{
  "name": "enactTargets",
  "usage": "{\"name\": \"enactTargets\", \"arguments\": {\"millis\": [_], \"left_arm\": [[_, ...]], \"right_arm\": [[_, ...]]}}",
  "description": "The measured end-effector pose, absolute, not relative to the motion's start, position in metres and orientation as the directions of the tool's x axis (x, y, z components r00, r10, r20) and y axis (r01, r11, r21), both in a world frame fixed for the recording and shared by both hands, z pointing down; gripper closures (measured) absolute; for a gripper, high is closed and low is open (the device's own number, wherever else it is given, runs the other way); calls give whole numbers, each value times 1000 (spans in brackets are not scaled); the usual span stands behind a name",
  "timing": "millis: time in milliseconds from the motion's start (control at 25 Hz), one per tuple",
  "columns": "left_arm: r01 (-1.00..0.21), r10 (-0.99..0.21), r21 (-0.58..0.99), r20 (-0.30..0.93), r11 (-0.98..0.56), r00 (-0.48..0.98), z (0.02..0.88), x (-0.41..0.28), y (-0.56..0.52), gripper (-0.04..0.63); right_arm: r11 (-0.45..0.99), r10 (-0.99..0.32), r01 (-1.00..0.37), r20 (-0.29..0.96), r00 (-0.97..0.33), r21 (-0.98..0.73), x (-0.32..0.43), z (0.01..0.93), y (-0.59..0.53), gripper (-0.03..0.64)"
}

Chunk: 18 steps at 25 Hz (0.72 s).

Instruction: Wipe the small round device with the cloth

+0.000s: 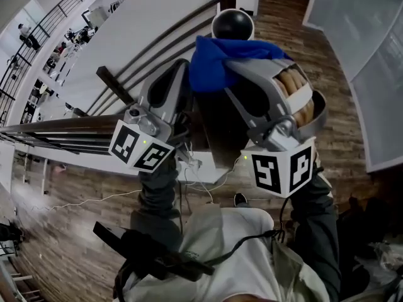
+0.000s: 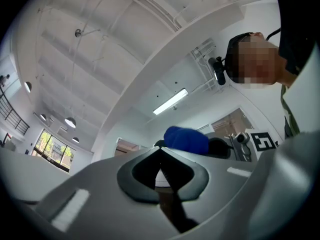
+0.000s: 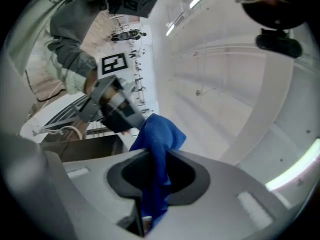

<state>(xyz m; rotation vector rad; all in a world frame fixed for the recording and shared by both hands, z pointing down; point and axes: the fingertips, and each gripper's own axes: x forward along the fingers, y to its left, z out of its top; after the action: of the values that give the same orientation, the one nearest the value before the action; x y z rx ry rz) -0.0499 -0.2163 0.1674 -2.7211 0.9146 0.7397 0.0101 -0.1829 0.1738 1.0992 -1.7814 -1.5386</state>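
Observation:
In the head view the small round device point(image 1: 232, 25), a black ball in a white ring, sits at the top centre. Just below it hangs the blue cloth point(image 1: 217, 65), bunched up, its top edge close to the device; I cannot tell whether they touch. My right gripper point(image 1: 238, 65) is shut on the cloth, which runs down between its jaws in the right gripper view point(image 3: 157, 154). My left gripper point(image 1: 182, 68) stands beside it on the left, jaws together with nothing between them point(image 2: 161, 153). The left gripper view shows the cloth point(image 2: 186, 139) just beyond its tips.
A dark metal railing point(image 1: 56, 128) runs across the left side, with a white slab point(image 1: 145, 24) beyond it. Wooden floor point(image 1: 50, 244) lies far below. Thin white cables point(image 1: 189, 175) hang under the grippers. The person's grey sleeves point(image 1: 157, 194) and a black strapped unit point(image 1: 148, 250) fill the bottom.

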Motion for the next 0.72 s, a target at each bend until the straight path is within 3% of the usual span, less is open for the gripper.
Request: {"name": "enactTargets", "arguments": {"millis": [80,160,280,560,720], "left_arm": [[-602,-513,-8,-515,-799,687,168,-52,-214,595],[-599,-509,-6,-523,-800,684,169,-51,-215,594],[-593,-503,-2,-529,-805,684,167,-48,-217,594],[-583,-495,0,-527,-813,691,166,-46,-219,595],[-577,-492,-1,-522,-817,697,163,-43,-216,595]], "right_arm": [[-69,-803,-374,-274,-529,925,22,130,-177,534],[-63,-772,-524,-374,-514,849,41,97,-184,534],[53,-830,-618,-309,-464,785,67,105,-214,534],[230,-843,-592,-145,-517,773,61,172,-210,535],[189,-838,-616,-201,-507,765,76,152,-205,535]]}}
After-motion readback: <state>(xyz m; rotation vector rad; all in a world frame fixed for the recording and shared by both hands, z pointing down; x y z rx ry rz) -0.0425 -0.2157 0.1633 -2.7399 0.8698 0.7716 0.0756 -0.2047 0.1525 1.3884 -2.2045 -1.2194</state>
